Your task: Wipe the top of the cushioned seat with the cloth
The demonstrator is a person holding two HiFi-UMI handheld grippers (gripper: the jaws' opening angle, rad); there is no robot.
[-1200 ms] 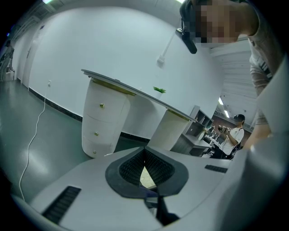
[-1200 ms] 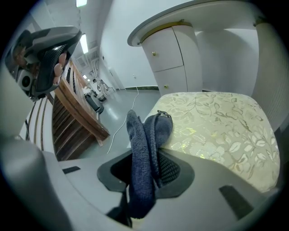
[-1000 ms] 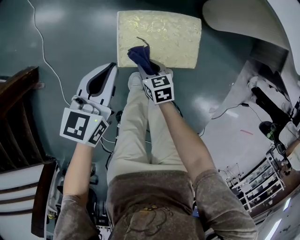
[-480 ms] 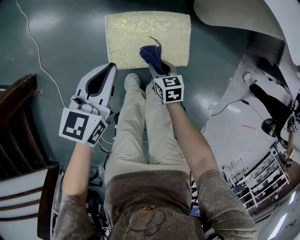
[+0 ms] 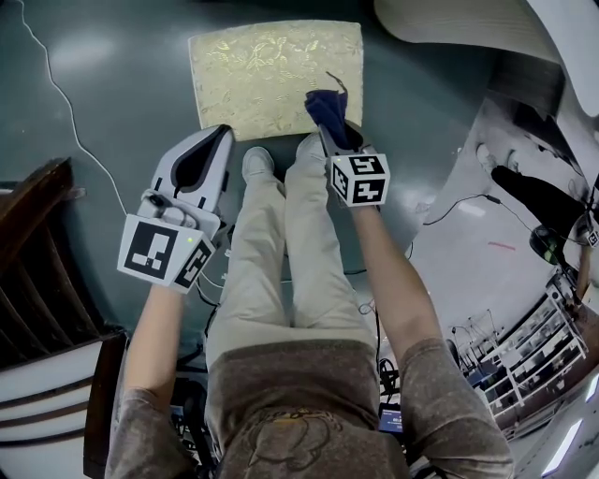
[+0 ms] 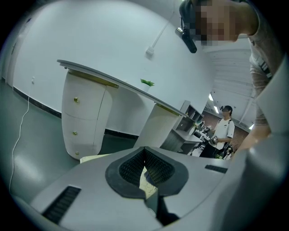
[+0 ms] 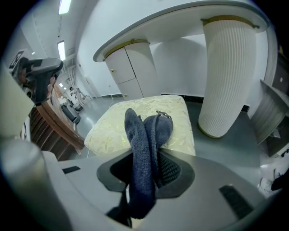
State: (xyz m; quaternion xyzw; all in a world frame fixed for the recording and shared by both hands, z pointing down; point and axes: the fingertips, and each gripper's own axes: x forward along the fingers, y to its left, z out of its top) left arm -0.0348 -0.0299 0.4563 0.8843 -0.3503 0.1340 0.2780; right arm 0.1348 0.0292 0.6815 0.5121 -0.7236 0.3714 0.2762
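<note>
The cushioned seat (image 5: 262, 75) is a pale gold patterned pad low on the dark floor; it also shows in the right gripper view (image 7: 108, 128). My right gripper (image 5: 333, 129) is shut on a dark blue cloth (image 5: 324, 108), which lies over the seat's near right part. In the right gripper view the folded cloth (image 7: 143, 135) stands up between the jaws of the right gripper (image 7: 146, 153). My left gripper (image 5: 208, 150) hangs left of the person's legs, short of the seat, shut and holding nothing. A sliver of seat (image 6: 95, 158) shows past the left gripper (image 6: 144, 151).
A white curved desk on ribbed pedestals (image 7: 226, 76) stands right of the seat (image 5: 449, 28). A dark wooden chair (image 5: 33, 234) is at the left. A white cable (image 5: 70, 108) trails on the floor. The person's shoes (image 5: 257, 161) touch the seat's near edge. Another person (image 6: 224, 128) stands far off.
My right gripper has carried the cloth rightward along the seat's near edge, from left of centre to the right part. The left gripper has stayed put.
</note>
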